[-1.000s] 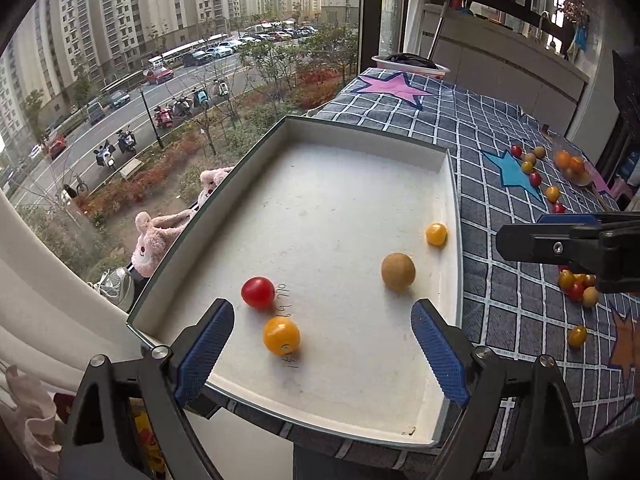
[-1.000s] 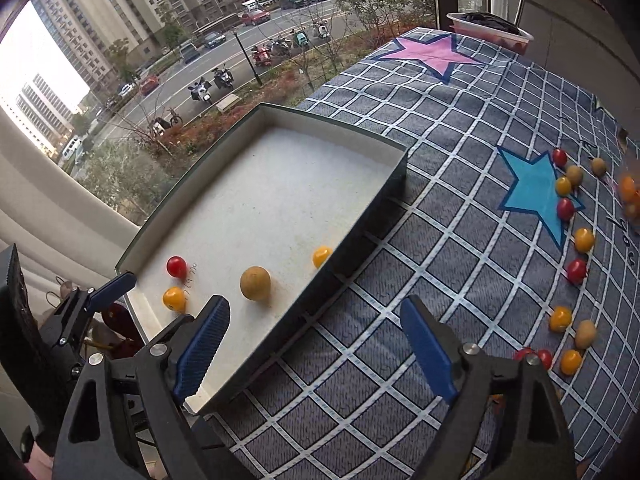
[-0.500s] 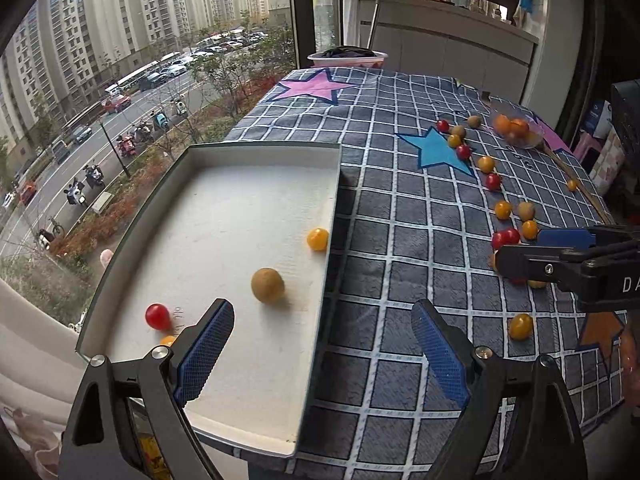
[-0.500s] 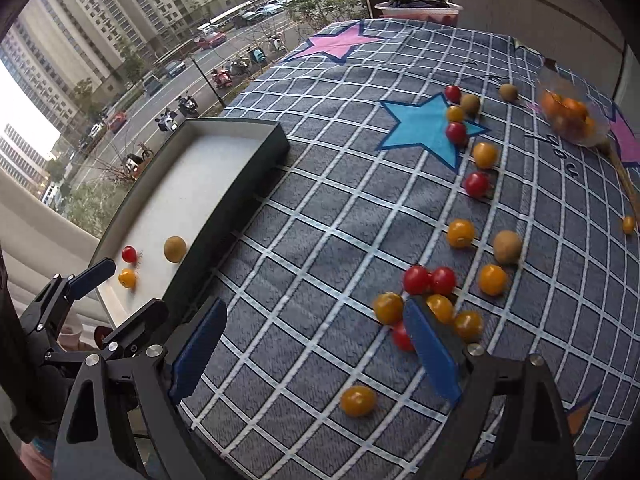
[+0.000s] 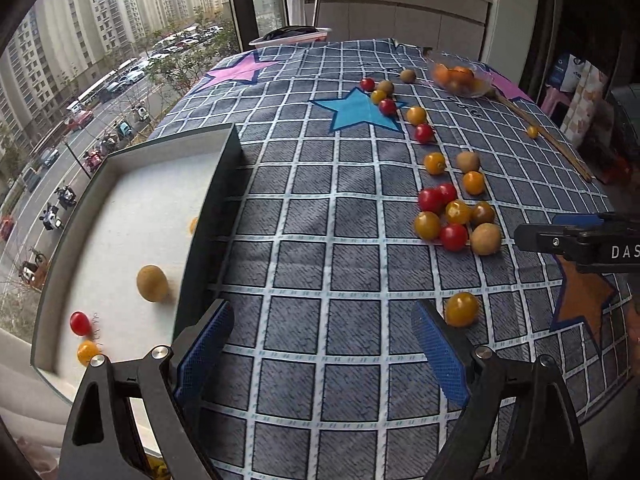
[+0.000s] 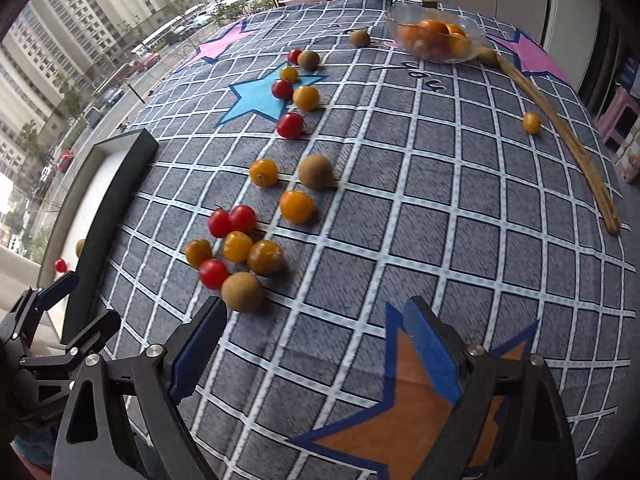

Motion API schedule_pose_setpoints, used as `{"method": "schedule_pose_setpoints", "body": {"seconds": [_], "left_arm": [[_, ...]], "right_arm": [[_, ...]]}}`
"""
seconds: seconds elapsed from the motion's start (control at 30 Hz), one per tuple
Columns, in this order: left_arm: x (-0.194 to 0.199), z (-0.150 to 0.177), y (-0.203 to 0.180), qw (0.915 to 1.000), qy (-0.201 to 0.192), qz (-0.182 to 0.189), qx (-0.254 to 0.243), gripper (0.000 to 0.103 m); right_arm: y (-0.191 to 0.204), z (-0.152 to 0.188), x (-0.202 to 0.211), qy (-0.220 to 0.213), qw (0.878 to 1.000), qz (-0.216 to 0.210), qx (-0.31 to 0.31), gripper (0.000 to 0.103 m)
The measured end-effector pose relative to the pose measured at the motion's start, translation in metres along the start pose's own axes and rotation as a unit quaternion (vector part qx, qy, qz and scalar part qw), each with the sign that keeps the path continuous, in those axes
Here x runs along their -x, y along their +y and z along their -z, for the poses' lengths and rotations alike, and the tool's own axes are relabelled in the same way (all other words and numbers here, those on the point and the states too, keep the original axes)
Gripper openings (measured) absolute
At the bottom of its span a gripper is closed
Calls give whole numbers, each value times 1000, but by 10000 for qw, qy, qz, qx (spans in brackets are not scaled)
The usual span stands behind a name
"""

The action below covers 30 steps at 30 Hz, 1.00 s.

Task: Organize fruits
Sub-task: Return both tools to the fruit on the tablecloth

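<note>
My left gripper [image 5: 322,336] hangs open over the checked tablecloth, just right of the white tray [image 5: 216,208], with nothing between its fingers. In the tray lie a kiwi [image 5: 152,283], a red tomato [image 5: 80,323] and a yellow tomato [image 5: 87,352]. A lone yellow tomato [image 5: 461,309] sits just past the right finger. My right gripper [image 6: 316,336] is open and empty above an orange star. A kiwi [image 6: 242,292] lies close beyond its left finger, at the near end of a cluster of red and yellow tomatoes [image 6: 236,244].
More tomatoes and kiwis trail back across the blue star [image 6: 256,96]. At the far end a glass bowl [image 6: 434,36] holds orange fruit. A long wooden stick [image 6: 560,132] curves along the right side. Windows border the table's left edge.
Both grippers have swung right, away from the tray and over the tablecloth. The fruit cluster now lies much nearer the right gripper. Both stay open.
</note>
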<state>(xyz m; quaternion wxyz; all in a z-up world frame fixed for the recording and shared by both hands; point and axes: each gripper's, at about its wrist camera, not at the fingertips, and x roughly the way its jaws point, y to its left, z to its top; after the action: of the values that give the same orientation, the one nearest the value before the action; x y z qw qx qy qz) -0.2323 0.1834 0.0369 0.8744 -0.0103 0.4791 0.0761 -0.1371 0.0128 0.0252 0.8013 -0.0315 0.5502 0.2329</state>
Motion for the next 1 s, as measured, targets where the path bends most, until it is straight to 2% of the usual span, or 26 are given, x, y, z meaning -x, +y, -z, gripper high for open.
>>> {"method": "schedule_pose_setpoints", "body": {"seconds": [0.3, 0.47, 0.77, 0.87, 0.93, 1.0], "left_arm": [[-11, 2, -36, 9996, 74, 130, -233, 91], [-11, -1, -51, 9993, -16, 194, -324, 91], [-18, -2, -66, 9992, 52, 201, -352, 90], [-21, 0, -70, 9992, 89, 172, -361, 90], [-23, 1, -73, 9991, 125, 166, -357, 90], [-23, 3, -74, 9991, 142, 232, -327, 79]], "right_arm": [[-11, 2, -6, -141, 9995, 274, 26, 92], [-18, -11, -10, -263, 9992, 276, -129, 92], [-14, -47, -20, -480, 9983, 94, -315, 92], [-9, -57, -27, -479, 9984, 147, -246, 84], [-5, -62, -32, -434, 9988, 143, -201, 73], [-1, -67, -36, -413, 9990, 113, -159, 71]]}}
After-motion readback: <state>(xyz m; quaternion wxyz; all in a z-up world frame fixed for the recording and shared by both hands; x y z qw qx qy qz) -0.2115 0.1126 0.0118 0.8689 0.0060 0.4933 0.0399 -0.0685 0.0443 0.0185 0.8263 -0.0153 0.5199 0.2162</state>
